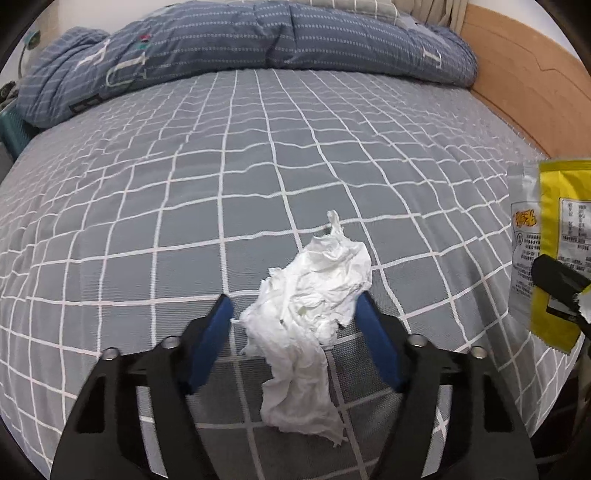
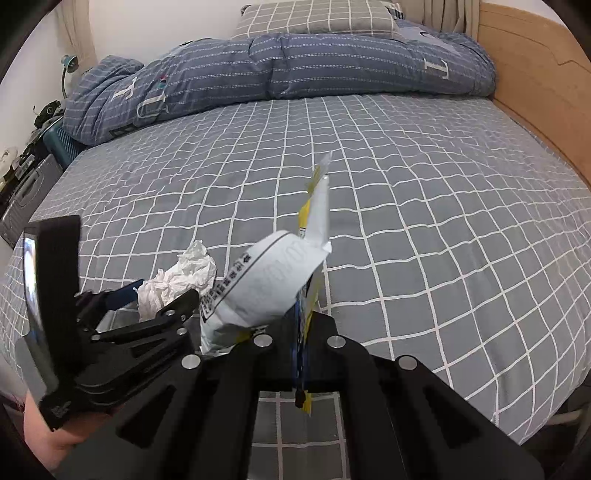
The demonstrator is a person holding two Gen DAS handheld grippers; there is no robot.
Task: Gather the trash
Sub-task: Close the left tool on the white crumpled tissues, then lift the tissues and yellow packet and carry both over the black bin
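Note:
A crumpled white tissue [image 1: 306, 306] lies on the grey checked bed sheet [image 1: 221, 166], between the blue pads of my left gripper [image 1: 295, 306]. The jaws stand wide on either side of it, not closed. The tissue also shows in the right wrist view [image 2: 181, 280], with the left gripper [image 2: 162, 299] around it. My right gripper [image 2: 301, 325] is shut on a yellow and white snack wrapper [image 2: 273, 280], held above the bed. The wrapper also shows at the right edge of the left wrist view [image 1: 546, 251].
A folded blue quilt [image 2: 280, 70] and a checked pillow [image 2: 317, 18] lie at the far end of the bed. A wooden bed frame [image 2: 539, 81] runs along the right. Dark luggage and clutter [image 2: 33, 173] stand at the left.

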